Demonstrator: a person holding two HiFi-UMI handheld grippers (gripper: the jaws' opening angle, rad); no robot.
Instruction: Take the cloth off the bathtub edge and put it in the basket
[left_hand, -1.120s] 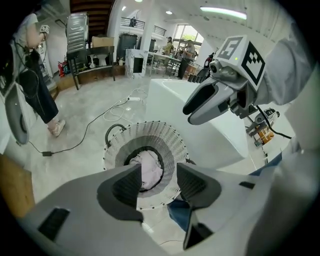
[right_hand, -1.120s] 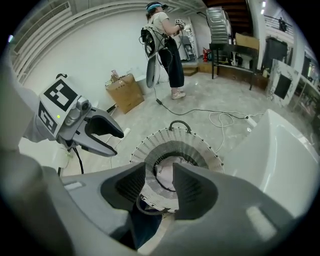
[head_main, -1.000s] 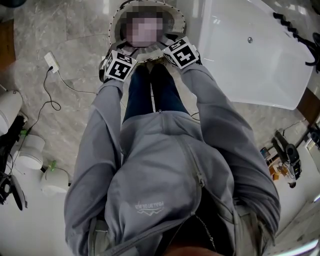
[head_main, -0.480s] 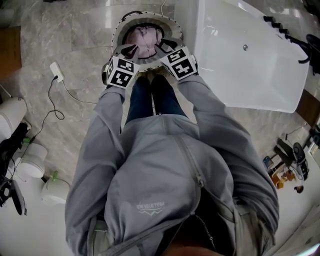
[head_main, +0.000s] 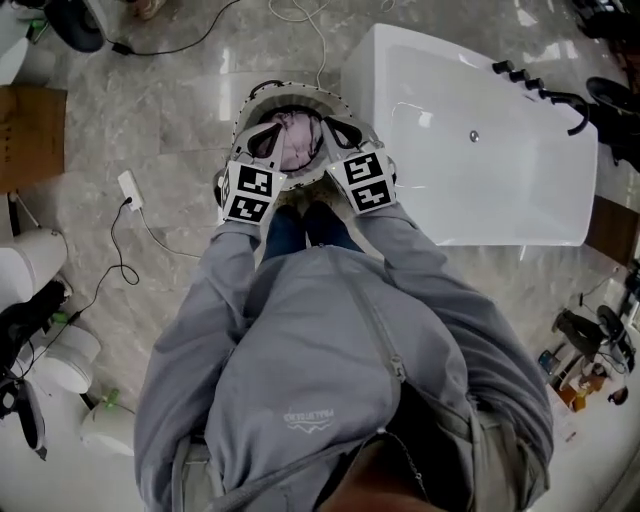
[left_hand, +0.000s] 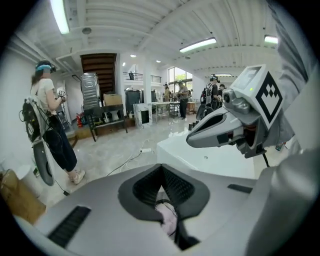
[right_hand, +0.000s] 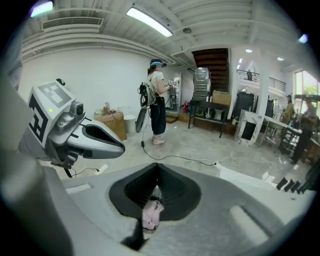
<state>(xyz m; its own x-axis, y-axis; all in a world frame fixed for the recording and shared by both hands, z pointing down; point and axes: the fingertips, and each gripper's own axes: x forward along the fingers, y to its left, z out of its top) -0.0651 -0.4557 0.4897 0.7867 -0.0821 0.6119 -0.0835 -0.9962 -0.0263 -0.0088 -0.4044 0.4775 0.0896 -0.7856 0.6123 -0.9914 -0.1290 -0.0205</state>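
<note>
Both sleeves (head_main: 195, 330) of the person's grey top reach away from the near side toward the floor ahead. At their ends the left gripper (head_main: 266, 138) and the right gripper (head_main: 333, 130) hang side by side over the near half of the basket (head_main: 290, 90). Each one's jaws are clenched tip to tip, with nothing pinched between the pads. The pink cloth (head_main: 295, 138) shows only through the hollow behind the tips, lying below them. It sits bunched inside the basket, between the two grippers and a little farther. It is off the bathtub (head_main: 480, 170), which stands just to the right, and no cloth shows on the tub's visible edge. The task therefore looks as good as done, and the step in hand is probably getting clear. To do that well, both grippers should rise straight up before coming back toward the near side, so that no tip hooks the basket's rim or tips it. Keeping the jaws closed makes it less likely that a fold gets caught and dragged out. A look down should then confirm that no corner of the cloth hangs over the rim.
</note>
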